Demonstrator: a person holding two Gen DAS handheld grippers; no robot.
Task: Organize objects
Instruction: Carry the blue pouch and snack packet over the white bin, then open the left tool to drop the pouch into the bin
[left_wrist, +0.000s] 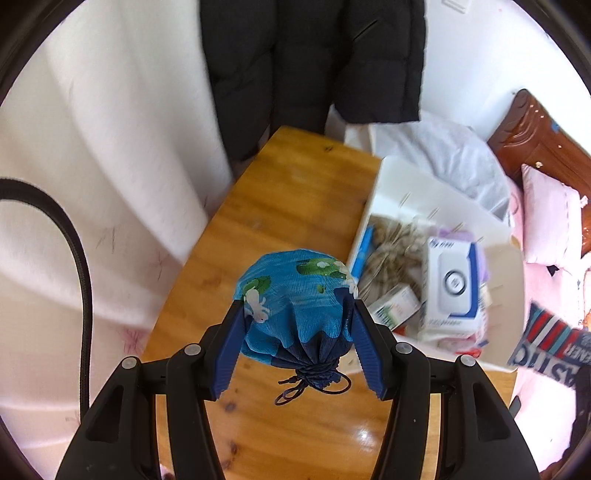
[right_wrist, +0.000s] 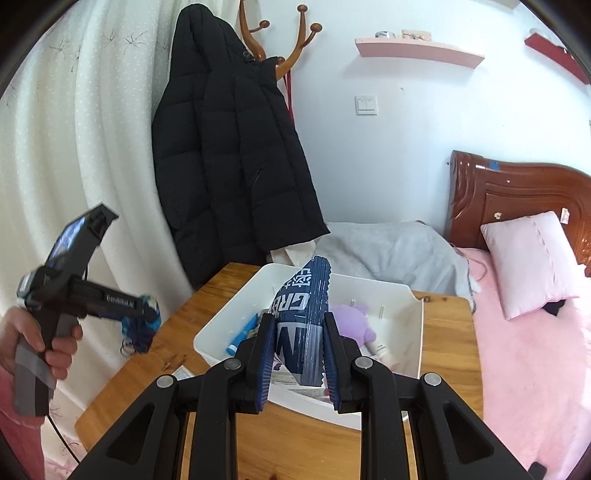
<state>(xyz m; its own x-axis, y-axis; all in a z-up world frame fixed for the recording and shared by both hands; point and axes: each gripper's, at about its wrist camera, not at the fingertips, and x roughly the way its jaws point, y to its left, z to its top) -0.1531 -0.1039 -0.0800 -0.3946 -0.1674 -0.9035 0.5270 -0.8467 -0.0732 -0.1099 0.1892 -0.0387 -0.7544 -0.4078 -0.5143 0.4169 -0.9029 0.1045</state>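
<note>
A: Blue cloth pouch (left_wrist: 291, 306) is clamped in the left hand-held gripper (left_wrist: 295, 321), both pads pressing its sides, drawstring knot hanging toward the camera. It's held up off the wood surface (left_wrist: 280, 192), w/ the white bin (left_wrist: 417, 192) just to its right.

B: And the right one?

A: Right hand-held gripper (right_wrist: 299, 354) is clamped on a dark blue packet (right_wrist: 306, 317) w/ white lettering. Packet stands upright between the pads, poking above the near rim of the bin (right_wrist: 410, 306).

B: So which step?

A: Looks like mid-carry, both items lifted, neither in the bin yet. Bin already holds a purple plush (right_wrist: 354, 321), a white box (left_wrist: 454, 284), a small carton (left_wrist: 395, 306), a blue pen-like thing (right_wrist: 243, 332) & some string bundle (left_wrist: 391, 243).

B: Next move?

A: Prob. bring the packet over an open gap in the bin & lower before letting go. Pouch needs to shift right, over the rim, to a spot not stacked on the box. Soft pouch will sag once released, so low drop is better.

B: Risks?

A: Bin's crowded on the near side. The two hand-held grippers could bump if both go in at once; one at a time seems safer. A hand (right_wrist: 22, 339) holds the left tool well clear of the bin.
</note>
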